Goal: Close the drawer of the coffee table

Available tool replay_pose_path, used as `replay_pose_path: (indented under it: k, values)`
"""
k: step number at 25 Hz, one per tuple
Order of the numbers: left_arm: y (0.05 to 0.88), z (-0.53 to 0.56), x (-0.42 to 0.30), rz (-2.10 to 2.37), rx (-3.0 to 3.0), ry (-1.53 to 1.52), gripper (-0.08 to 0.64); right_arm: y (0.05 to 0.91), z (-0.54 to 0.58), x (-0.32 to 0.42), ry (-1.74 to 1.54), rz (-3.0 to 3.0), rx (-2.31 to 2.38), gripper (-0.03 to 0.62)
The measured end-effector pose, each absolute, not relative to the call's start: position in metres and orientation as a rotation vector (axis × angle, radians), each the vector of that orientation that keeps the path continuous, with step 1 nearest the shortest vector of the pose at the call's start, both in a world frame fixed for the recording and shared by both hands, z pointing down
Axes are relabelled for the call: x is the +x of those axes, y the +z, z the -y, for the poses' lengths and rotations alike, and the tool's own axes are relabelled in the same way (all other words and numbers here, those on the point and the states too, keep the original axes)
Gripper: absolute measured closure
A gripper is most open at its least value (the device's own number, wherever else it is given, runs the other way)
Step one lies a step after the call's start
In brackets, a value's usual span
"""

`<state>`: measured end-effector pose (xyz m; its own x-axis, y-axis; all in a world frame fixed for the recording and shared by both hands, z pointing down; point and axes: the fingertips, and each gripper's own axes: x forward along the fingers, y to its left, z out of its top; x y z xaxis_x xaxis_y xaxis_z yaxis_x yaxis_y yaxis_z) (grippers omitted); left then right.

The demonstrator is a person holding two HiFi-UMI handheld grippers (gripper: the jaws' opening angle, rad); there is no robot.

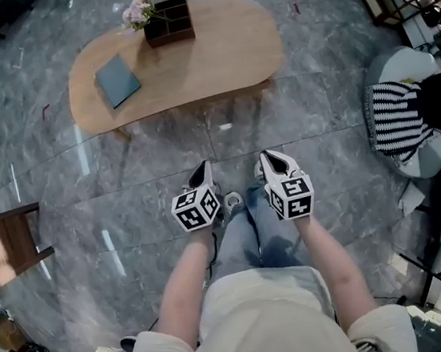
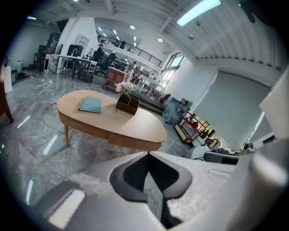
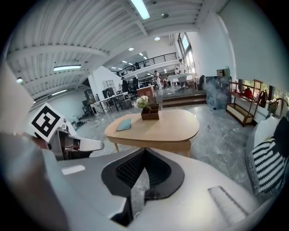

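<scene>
The grey marble-look floor [image 1: 126, 192] is glossy, and there's a wide bare stretch of it between the person and everything else. Up ahead sits the low oval desk [image 1: 220, 50], which has a smooth pale wood top with rounded ends and thin legs. Its long axis runs left to right across the head view.

The drawer [image 2: 134, 141] is a flat wood front under the near long edge, toward the right-hand end, and it runs the same way as the desk. From here it looks about flush with the edge, but it's hard to say whether it's sticking out at all.

So the key relation is that the drawer lies straight ahead of both tools and well apart from them. Any push would go forward, square to that front. The right tool [image 1: 270, 158] looks a bit better lined up with it than the left tool [image 1: 201, 170].

Both tools have their jaws pressed together with nothing in them.

On the desk there's a dark wooden divided box [image 1: 168, 21], a matte grey-blue book [image 1: 117, 80] lying flat, and pale pink flowers [image 1: 136, 9] beside the box.
</scene>
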<state>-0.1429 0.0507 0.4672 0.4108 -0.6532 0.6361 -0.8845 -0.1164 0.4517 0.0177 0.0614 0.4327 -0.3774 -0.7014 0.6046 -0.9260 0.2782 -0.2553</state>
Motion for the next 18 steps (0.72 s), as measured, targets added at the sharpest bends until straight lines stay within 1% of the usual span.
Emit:
replay_pose_path:
  k: [6,11,18]
  values:
    - [0.41,-0.085,-0.133,1.292,1.839,0.322,0.558,0.38,-0.093,0.009,0.829,2.219,1.453,0.592]
    - [0.365,-0.11,-0.108,1.245,1.892,0.311,0.558,0.338,-0.112,0.013,0.879,2.288,1.429,0.592]
    - [0.297,-0.126,-0.084,1.247,1.988,0.251,0.558,0.289,-0.129,0.034,0.793,2.356,1.366,0.592]
